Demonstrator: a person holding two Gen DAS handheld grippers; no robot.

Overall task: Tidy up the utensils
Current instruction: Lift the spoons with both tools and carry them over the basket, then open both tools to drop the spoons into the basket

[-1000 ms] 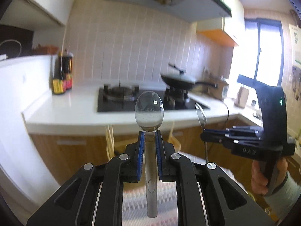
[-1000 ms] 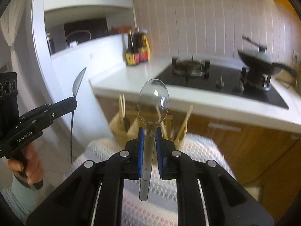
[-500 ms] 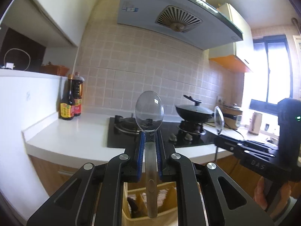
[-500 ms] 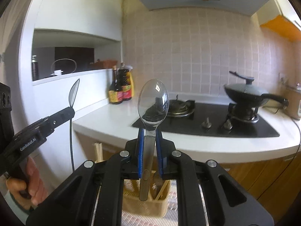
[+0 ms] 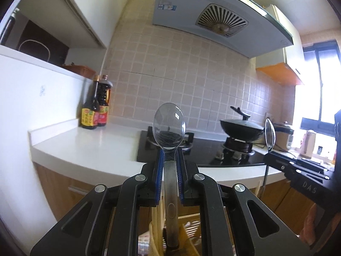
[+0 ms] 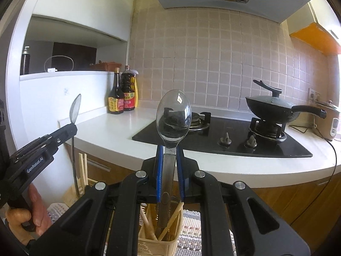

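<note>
My left gripper (image 5: pixel 169 157) is shut on a metal spoon (image 5: pixel 169 132), bowl up, handle hanging down toward a beige utensil basket (image 5: pixel 187 234) with chopsticks below. My right gripper (image 6: pixel 169 152) is shut on a second metal spoon (image 6: pixel 173 117), bowl up, its handle tip just above or inside the same basket (image 6: pixel 157 243) holding several chopsticks. In the left wrist view the right gripper (image 5: pixel 269 155) with its spoon (image 5: pixel 269 134) is at the right. In the right wrist view the left gripper (image 6: pixel 73 127) with its spoon (image 6: pixel 75 108) is at the left.
A white counter (image 6: pixel 119 128) carries a black gas hob (image 6: pixel 223 138), a black wok (image 6: pixel 275 108), sauce bottles (image 6: pixel 122 93) and a rice cooker (image 6: pixel 329 119). A range hood (image 5: pixel 213 17) hangs above. A striped cloth (image 6: pixel 191 230) lies under the basket.
Both cameras have tilted upward, so the counter and hood now fill the views and the basket sits low at the bottom edge. Both spoons stay gripped.
</note>
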